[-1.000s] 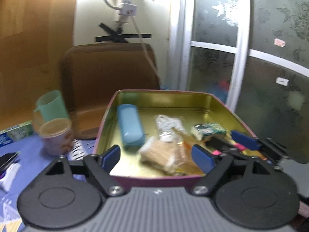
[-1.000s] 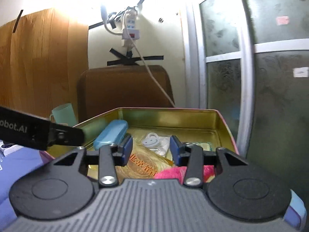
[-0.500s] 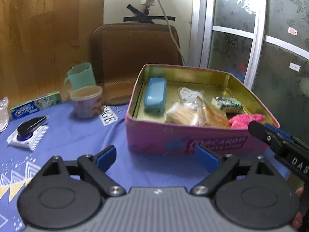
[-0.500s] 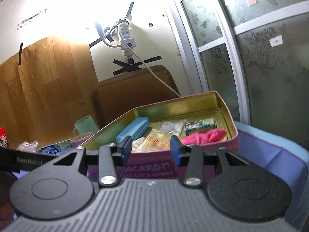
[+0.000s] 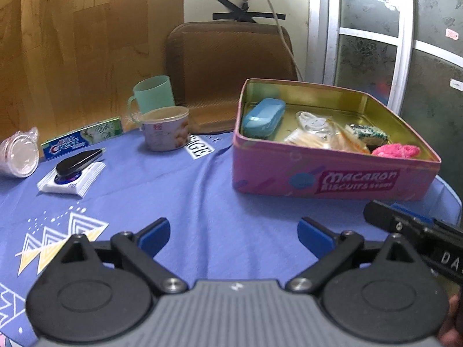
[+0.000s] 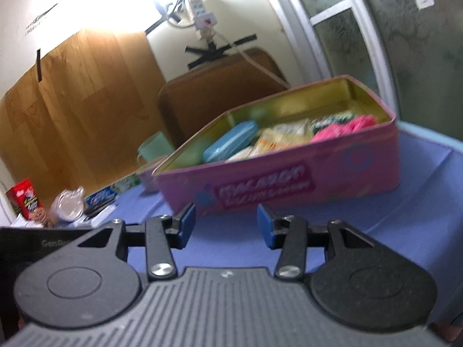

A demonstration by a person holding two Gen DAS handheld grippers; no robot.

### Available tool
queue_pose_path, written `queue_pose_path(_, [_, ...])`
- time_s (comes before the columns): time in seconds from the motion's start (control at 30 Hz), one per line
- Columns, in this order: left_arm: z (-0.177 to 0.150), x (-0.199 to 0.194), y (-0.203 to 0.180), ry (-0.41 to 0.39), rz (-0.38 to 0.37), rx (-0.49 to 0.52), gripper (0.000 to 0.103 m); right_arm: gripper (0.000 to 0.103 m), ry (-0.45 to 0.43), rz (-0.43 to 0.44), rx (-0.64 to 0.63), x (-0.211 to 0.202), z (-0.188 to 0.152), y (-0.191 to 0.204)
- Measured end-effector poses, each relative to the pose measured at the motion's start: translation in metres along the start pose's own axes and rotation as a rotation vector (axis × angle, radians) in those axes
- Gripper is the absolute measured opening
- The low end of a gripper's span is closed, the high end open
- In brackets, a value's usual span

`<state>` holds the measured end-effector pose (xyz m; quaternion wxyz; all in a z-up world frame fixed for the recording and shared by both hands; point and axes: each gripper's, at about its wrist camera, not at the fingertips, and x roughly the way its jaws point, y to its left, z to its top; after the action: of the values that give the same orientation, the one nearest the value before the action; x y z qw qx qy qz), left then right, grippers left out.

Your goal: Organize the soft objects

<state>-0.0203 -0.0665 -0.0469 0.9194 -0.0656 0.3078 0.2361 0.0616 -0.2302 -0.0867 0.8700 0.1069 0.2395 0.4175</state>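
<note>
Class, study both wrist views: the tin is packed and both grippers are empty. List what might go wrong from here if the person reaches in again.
1. The pink fluffy item lies against the near wall of the pink tin; jaws coming in low might catch the rim and shove the tin.
2. The crinkly packets overlap, so a pinch may lift several.
3. The right gripper sits close beside the left gripper; both reaching in could collide.

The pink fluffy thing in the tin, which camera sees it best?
The left wrist view: the pink fluffy thing lies sharp in the tin's right front corner. In the right wrist view it is blurred and partly hidden behind the tin wall.
</note>
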Motion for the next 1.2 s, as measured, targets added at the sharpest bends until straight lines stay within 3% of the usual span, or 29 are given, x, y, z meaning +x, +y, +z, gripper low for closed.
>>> queue_pose_path(0.43, [-0.018,0.008,0.024,0.023,0.077,-0.003,0.099,0.051,0.044,0.023,-0.014,0.005,-0.010,0.016])
queue_pose_path(1.2, [-0.030,0.016,0.053,0.042,0.116,-0.044,0.100,0.051,0.075,0.029,-0.061,0.013,-0.016,0.029])
